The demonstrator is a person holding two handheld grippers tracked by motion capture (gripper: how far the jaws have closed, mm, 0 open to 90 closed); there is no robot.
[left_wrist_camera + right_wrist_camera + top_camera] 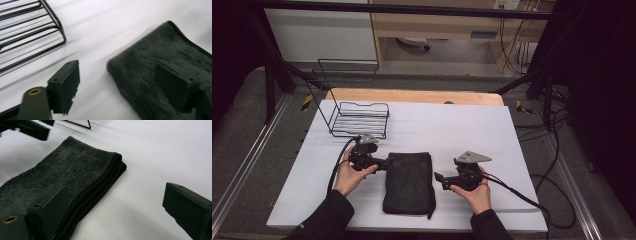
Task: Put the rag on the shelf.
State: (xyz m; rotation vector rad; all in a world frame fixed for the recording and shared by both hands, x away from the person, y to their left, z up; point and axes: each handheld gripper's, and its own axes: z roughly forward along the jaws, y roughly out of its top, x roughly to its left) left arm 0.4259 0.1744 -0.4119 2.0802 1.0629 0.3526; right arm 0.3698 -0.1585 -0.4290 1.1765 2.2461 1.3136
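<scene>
Folded dark towel (408, 182) lying flat on the white worktop (472, 130), left gripper (384, 163) at its left edge, right gripper (438, 177) just beside its right edge, both sets of fingers standing open, gripping nothing, wire basket (360, 119) sitting behind.

Overhead forward-down view; two close, perhaps low gripper views sharing towel (408, 182).

Towel (408, 181) — matt, fuzzy terry cloth
</scene>
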